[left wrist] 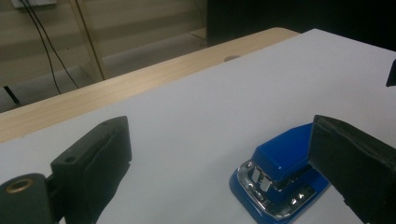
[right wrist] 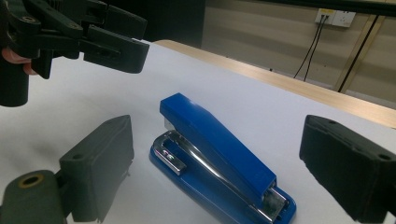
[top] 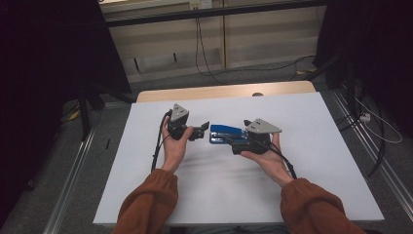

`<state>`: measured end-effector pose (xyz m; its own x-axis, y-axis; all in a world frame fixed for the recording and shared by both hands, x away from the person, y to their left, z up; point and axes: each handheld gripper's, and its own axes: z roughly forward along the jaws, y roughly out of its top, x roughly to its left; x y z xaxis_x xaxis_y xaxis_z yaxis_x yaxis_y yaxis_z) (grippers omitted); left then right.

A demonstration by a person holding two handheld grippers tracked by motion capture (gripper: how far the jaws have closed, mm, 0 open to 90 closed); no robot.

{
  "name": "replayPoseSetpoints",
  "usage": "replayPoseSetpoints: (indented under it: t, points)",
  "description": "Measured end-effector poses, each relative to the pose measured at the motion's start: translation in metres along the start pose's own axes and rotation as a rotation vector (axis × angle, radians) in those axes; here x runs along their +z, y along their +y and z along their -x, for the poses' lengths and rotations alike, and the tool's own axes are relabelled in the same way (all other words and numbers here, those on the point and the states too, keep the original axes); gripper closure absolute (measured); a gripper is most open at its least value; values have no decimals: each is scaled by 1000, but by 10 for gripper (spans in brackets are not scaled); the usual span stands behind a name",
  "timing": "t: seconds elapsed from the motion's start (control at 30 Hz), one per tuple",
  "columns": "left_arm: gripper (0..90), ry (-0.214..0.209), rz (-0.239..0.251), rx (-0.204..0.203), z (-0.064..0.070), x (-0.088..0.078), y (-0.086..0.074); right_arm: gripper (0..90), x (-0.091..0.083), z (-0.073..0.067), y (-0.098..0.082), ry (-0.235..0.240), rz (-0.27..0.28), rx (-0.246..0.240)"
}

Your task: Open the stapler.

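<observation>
A blue stapler (top: 225,133) lies flat near the middle of the white table (top: 311,195), its metal nose pointing toward the left gripper (top: 205,127) and its hinge end toward the right gripper (top: 237,142). Both forearms, in rust-orange sleeves (top: 148,204), reach in from the near edge and angle inward so that the two hands face each other across the stapler. The left hand (top: 174,144) holds its gripper level just beyond the stapler's nose, its fingers (left wrist: 95,161) spread apart with bare table between them; in the left gripper view the stapler's nose sits just inside the right-hand finger, and whether they touch cannot be told. The right hand (top: 265,158), palm turned up, cradles its gripper at the stapler's hinge end. In the right gripper view its fingers (right wrist: 100,165) stand wide on either side of the stapler, clear of both its flanks and pinching nothing. A strip of bare wood (top: 219,91) shows along the far edge of the table.
</observation>
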<state>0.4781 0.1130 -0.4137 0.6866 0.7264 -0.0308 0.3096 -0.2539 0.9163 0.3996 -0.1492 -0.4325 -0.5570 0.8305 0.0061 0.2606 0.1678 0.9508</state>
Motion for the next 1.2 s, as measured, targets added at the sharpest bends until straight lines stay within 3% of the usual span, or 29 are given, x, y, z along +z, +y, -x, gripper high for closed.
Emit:
replayPoseSetpoints:
  t: [0.1,0.17,0.27,0.3,0.33,0.4,0.47,0.73,0.77,0.9,1.13,1.2]
  points:
    - [61,8,-27,7,-1,2,-4,134,7,-2,-2,10,-4,2]
    - [54,18,-49,38,0,4,-6,154,11,-4,-4,16,-6,4]
    - [47,6,-69,34,0,5,-8,174,13,-5,-6,25,-7,9]
    - [46,-25,-71,18,0,5,-9,194,15,-7,-7,30,-12,3]
    - [46,-25,-71,18,0,5,-9,199,16,-7,-7,29,-14,-1]
    - [45,-19,-85,47,3,8,-10,223,16,-7,-7,31,-10,1]
    - [46,-17,-87,49,3,8,-10,232,16,-7,-6,30,-9,3]
    - [48,-23,-106,45,3,10,-12,411,18,-5,-4,58,-11,15]
    - [48,-16,-96,40,2,9,-12,480,20,-6,-5,62,-17,9]
    - [48,-17,-101,36,0,9,-12,595,23,-7,-6,90,-18,5]
    - [56,-13,-114,33,-1,9,-13,722,27,-11,-5,108,-43,-21]
    - [63,-13,-111,29,-1,8,-12,835,29,-12,-4,108,-45,-32]
